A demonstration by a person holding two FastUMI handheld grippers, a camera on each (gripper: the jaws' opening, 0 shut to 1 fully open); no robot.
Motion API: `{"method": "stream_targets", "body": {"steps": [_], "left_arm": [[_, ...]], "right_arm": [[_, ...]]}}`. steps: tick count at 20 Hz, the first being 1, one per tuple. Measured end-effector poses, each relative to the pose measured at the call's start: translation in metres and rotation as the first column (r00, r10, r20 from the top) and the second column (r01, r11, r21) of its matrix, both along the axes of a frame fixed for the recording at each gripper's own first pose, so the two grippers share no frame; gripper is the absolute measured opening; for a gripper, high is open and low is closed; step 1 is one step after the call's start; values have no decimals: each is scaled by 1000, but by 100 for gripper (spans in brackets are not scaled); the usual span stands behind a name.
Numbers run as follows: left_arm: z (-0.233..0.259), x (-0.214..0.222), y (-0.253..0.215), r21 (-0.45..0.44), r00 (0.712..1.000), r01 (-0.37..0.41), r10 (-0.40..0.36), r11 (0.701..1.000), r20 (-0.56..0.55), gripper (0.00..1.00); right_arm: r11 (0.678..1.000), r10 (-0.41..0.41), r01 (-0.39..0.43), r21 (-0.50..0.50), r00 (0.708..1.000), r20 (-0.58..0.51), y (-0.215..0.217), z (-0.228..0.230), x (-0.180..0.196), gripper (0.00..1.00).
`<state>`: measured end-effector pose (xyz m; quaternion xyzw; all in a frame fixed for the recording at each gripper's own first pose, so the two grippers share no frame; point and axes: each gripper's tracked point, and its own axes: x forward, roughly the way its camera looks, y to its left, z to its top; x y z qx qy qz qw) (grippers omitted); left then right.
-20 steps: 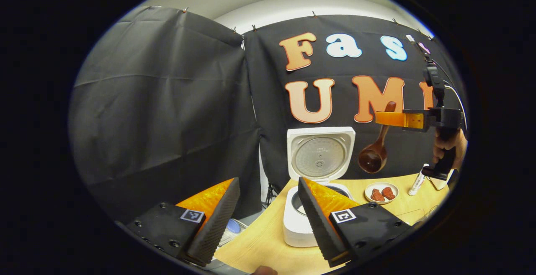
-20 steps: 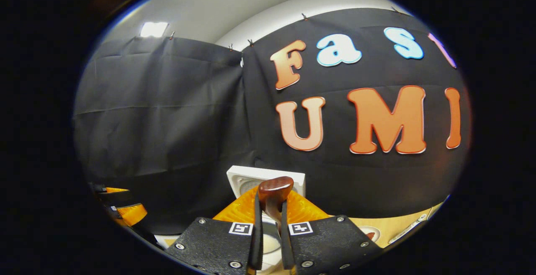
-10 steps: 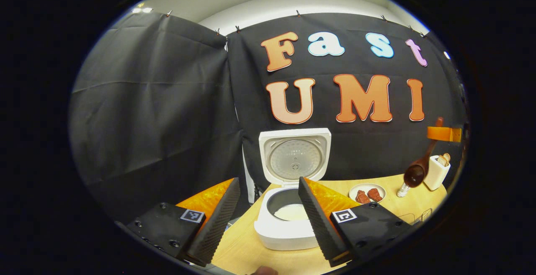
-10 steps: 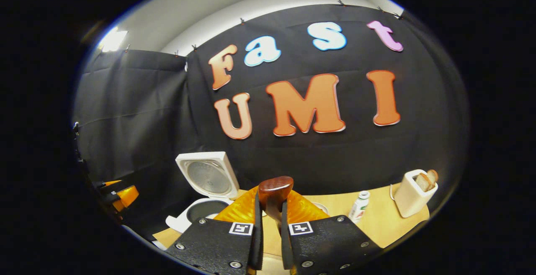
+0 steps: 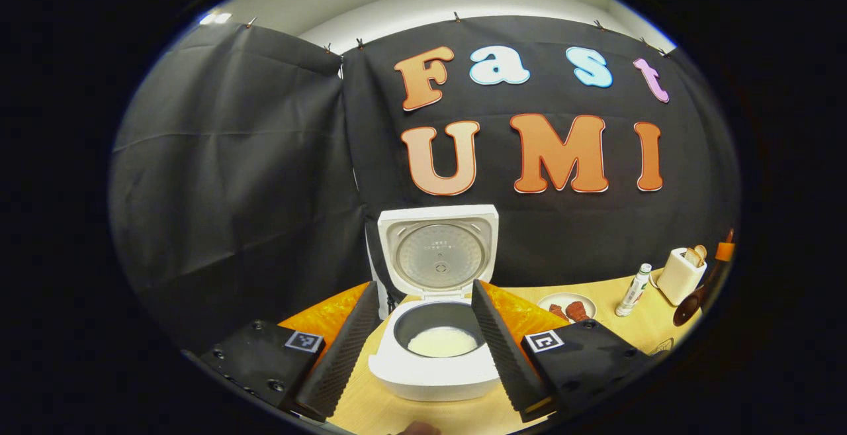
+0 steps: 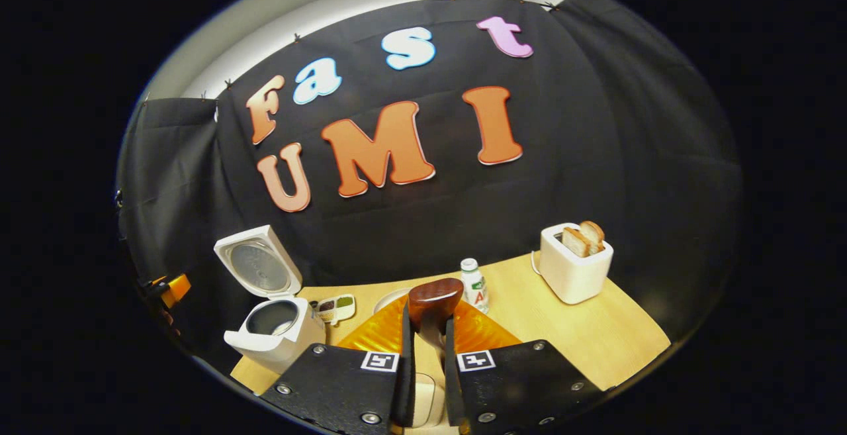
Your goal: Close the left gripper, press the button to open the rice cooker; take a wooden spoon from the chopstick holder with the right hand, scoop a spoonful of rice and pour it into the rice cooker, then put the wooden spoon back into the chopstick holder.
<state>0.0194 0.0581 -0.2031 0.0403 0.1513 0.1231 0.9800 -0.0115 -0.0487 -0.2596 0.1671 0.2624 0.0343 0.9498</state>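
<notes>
Since rice (poured) now lies in the rice cooker [image 5: 433, 349], I swing my right gripper [image 6: 424, 355], fingers clamping the wooden spoon [image 6: 433, 302], away toward returning it; left gripper [image 5: 423, 342] gapes empty.

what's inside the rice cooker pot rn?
The open rice cooker holds a low white mound of rice in its dark inner pot; the pot bottom under the mound is covered.

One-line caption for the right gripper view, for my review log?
Right gripper holds the spoon over the table; open cooker at left, toaster at right.
</notes>
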Motion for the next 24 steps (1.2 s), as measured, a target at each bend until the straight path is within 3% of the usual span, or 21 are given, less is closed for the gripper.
{"method": "stream_targets", "body": {"steps": [5, 13, 19, 21, 24], "left_arm": [[9, 10, -11, 12, 1000, 16, -16, 1000, 20, 95], [23, 23, -6, 45, 999, 3, -5, 999, 42, 95], [34, 34, 10, 67, 998, -29, 25, 997, 61, 95], [32, 40, 17, 38, 998, -37, 35, 999, 54, 94], [34, 55, 35, 17, 997, -64, 63, 998, 50, 94]], "right_arm": [[995, -102, 102, 10, 992, -68, -29, -41, -29, 18], [955, -231, 260, 143, 954, -191, -44, -117, -67, 20], [897, -301, 366, 248, 917, -262, -55, -149, -78, 24], [878, -311, 388, 279, 907, -284, -56, -155, -81, 27], [875, -327, 395, 279, 909, -260, -62, -151, -79, 33]]}}
